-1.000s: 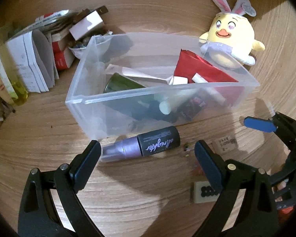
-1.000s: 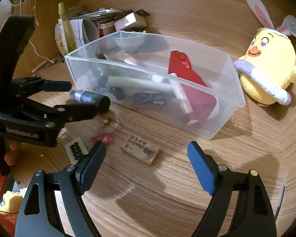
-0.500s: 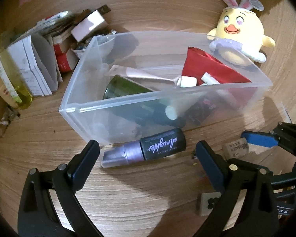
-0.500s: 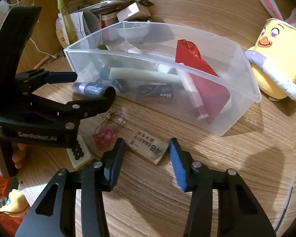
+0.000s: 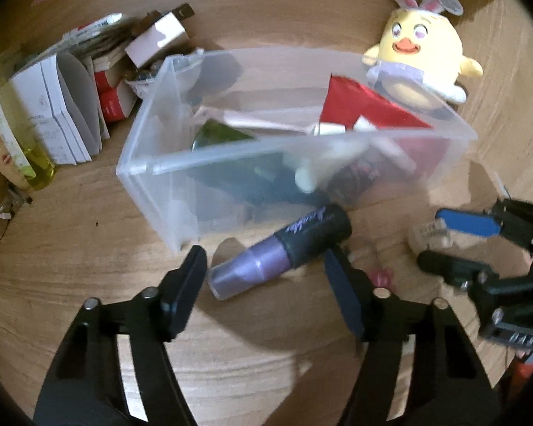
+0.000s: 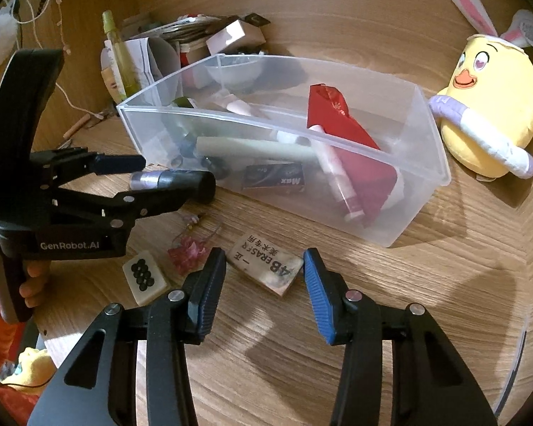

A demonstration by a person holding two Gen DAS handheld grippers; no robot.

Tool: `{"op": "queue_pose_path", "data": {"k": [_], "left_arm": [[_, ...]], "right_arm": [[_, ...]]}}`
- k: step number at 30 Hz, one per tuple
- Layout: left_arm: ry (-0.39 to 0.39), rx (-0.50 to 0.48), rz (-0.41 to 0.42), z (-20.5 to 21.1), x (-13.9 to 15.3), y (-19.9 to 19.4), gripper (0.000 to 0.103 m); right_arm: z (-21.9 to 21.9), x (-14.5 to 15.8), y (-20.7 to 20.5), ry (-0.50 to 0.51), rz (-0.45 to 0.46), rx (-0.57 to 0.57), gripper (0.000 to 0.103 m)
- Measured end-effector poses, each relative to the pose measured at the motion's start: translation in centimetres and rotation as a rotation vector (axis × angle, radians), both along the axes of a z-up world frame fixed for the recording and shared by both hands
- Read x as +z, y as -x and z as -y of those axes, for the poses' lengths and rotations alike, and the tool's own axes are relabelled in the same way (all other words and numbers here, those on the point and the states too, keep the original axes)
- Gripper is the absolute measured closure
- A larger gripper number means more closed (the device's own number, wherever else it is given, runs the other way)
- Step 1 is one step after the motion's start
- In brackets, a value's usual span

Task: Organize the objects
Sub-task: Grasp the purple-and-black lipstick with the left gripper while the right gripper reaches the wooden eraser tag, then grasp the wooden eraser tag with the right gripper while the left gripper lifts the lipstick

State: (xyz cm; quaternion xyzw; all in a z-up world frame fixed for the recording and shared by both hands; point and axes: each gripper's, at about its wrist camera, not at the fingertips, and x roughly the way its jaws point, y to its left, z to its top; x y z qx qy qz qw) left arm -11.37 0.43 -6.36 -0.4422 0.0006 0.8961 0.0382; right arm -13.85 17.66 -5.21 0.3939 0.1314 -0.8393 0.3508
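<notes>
A purple spray bottle with a black cap lies on the wooden desk against the front wall of the clear plastic bin. My left gripper straddles it and its jaws are closing. The bottle is between the fingers; the right finger touches the cap and the left finger stands just off the bottle's end. In the right wrist view the bottle shows between those fingers of the left gripper. My right gripper is shut on a beige eraser, one pad at each end.
The bin holds a red pouch, tubes and a small dark box. A yellow plush chick sits to its right. A mahjong tile and a pink charm lie left of the eraser. Boxes, papers and a yellow bottle crowd the back left.
The left jaws have narrowed around the spray bottle, which has tilted its cap end up toward the bin. The right jaws came in from wide onto the eraser, then held.
</notes>
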Motion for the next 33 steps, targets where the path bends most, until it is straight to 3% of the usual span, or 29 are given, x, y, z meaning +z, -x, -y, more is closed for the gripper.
{"op": "queue_pose_path", "data": {"k": [5,7,9,11,17,19,24,29,33], "left_arm": [[-0.020,-0.009,0.019,0.9,0.2,-1.1,0.043],[-0.017,-0.016,-0.005,0.8,0.9,-1.4,0.040],[0.002,-0.030,-0.037,0.3,1.6,-1.5,0.029],[0.022,-0.056,-0.057,-0.4,2.0,-1.4,0.027],[0.030,-0.137,-0.011,-2.1,0.8,0.8,0.027],[0.001,-0.152,0.008,-2.2,0.3,1.3,0.032],[-0.015,-0.178,0.024,-2.4,-0.4,0.8,0.069],[-0.023,-0.166,0.003,-2.2,0.0,-0.9,0.078],[-0.040,-0.151,-0.026,-1.6,0.7,-2.2,0.078]], "right_arm": [[-0.6,0.3,-0.3,0.017,-0.002,0.001,0.061],[-0.9,0.6,-0.3,0.029,-0.003,-0.002,0.061],[-1.1,0.7,-0.1,0.040,0.001,-0.008,0.061],[-1.2,0.8,0.1,0.051,0.010,-0.012,0.061],[-1.5,0.8,0.2,0.062,0.015,-0.014,0.061],[-1.6,0.8,0.1,0.065,0.013,-0.013,0.061],[-2.0,0.7,0.2,0.068,0.013,-0.018,0.061],[-2.3,0.8,0.4,0.081,0.021,-0.026,0.061],[-2.4,0.9,0.3,0.086,0.016,-0.026,0.061]]}}
